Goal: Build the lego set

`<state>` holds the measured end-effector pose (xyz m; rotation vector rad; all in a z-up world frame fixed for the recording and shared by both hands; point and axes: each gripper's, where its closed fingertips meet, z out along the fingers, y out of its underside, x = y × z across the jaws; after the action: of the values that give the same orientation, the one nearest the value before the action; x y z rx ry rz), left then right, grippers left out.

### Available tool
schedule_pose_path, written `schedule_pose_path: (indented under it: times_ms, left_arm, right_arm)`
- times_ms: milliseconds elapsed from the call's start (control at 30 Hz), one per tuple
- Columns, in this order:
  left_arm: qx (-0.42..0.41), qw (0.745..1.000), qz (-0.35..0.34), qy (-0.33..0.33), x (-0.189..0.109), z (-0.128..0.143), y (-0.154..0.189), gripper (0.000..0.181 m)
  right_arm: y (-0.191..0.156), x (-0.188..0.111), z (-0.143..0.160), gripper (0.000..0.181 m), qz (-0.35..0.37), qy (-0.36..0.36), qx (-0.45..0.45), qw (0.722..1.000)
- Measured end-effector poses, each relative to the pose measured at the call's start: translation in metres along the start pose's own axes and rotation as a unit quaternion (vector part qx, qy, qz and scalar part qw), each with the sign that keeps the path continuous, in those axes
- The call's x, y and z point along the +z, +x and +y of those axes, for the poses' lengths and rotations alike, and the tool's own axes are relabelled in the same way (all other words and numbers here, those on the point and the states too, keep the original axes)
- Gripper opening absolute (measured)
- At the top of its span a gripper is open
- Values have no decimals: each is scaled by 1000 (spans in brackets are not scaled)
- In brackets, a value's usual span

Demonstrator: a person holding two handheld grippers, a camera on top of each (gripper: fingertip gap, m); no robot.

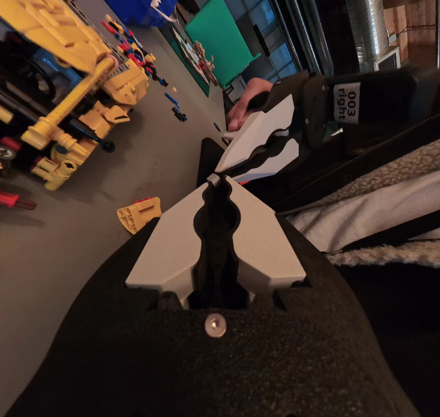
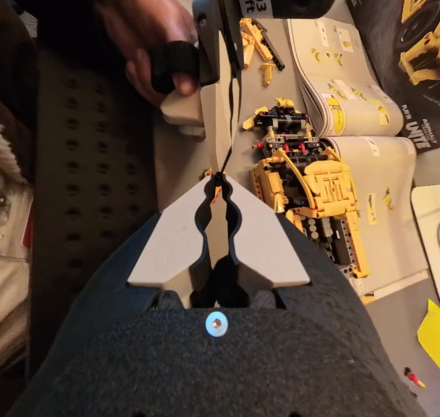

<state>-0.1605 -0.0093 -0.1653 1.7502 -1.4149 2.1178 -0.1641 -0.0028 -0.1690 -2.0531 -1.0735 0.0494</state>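
In the left wrist view, the left gripper [image 1: 217, 179] fills the lower centre, its grey fingers closed at the tips on a small grey piece [image 1: 213, 180]. The right gripper [image 1: 222, 171] comes in from the upper right and meets it tip to tip, which looks like the two tools joining or passing a small part in the air just off the table edge, clear of the clutter. On the grey table [image 1: 152, 148], the yellow lego vehicle [image 1: 66, 88] sits at the left of the frame, a scatter of loose red, blue and black pieces [image 1: 133, 46] lies in the upper middle, and a yellow panel piece [image 1: 139, 212] rests just left of the gripper. In the right wrist view, the right gripper [image 2: 217, 178] is pinched at the tips on something small and dark [image 2: 218, 175]; what it is cannot be told. The left gripper [image 2: 221, 167] hangs down from the top, held by a hand [image 2: 147, 38], its tips at the same spot. The lego vehicle [image 2: 316, 191] lies right of centre, with the open instruction booklet [image 2: 345, 91] beyond it at the upper right, presumably kept in sight for reference.
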Motion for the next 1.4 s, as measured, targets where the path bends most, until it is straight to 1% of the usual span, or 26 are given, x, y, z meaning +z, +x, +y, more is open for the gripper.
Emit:
schedule_pose_path:
  times_ms: [67, 133, 167, 233, 333, 367, 467, 600, 700, 767, 800, 833, 867, 933, 967, 1033, 1133, 1400]
  left_arm:
    - [28, 999, -15, -2, 1, 1, 2, 5]
    - [34, 999, -10, -4, 1, 2, 5, 5]
    - [27, 1000, 3, -1, 1, 0, 7, 5]
    - [5, 999, 47, 23, -2, -7, 16, 6]
    - [-16, 994, 97, 49, -5, -14, 29, 6]
    - [-23, 992, 109, 55, -6, -16, 31, 6]
    - [-19, 993, 106, 58, -7, -17, 31, 6]
    - [-24, 992, 112, 60, -8, -17, 32, 6]
    - [-28, 991, 113, 59, -8, -17, 31, 6]
    - [-19, 994, 96, 56, -7, -16, 28, 6]
    - [-10, 996, 75, 51, -6, -14, 24, 6]
    - [1, 998, 55, 45, -6, -13, 20, 6]
    - [13, 999, 31, 39, -6, -11, 15, 6]
    - [37, 999, -15, 23, -5, -7, 5, 7]
    - [46, 999, -23, 17, -5, -6, 4, 7]
    - [51, 998, -27, 13, -4, -6, 3, 7]
    - [47, 999, -17, 15, -4, -6, 6, 7]
    - [46, 999, -8, 25, -6, -8, 8, 7]
  right_arm:
    - [-2, -2, 0, 4, -10, 0, 18, 1000]
    - [-3, -5, -2, 4, -14, 24, 35, 999]
    - [-3, -7, -5, 4, -14, 46, 49, 998]
    - [1, -15, -16, 4, -22, 122, 99, 987]
    - [6, -25, -28, 4, -41, 220, 167, 960]
    - [7, -26, -30, 4, -44, 239, 184, 953]
    - [8, -25, -30, 4, -43, 252, 194, 947]
    - [7, -25, -31, 4, -19, 247, 166, 955]
    - [7, -26, -30, 4, -12, 262, 163, 951]
    - [7, -29, -26, 4, -18, 253, 179, 951]
    - [8, -32, -22, 4, -21, 251, 188, 949]
    - [12, -34, -11, 4, -17, 235, 197, 952]
    - [13, -30, 10, 4, -14, 190, 203, 961]
    - [9, -18, 64, 5, -16, 70, 212, 975]
    - [7, -16, 82, 5, -16, 41, 212, 976]
    - [4, -12, 101, 5, -20, 11, 209, 978]
    - [1, -6, 117, 5, -27, -22, 193, 980]
    - [1, -8, 120, 5, -35, -19, 188, 981]
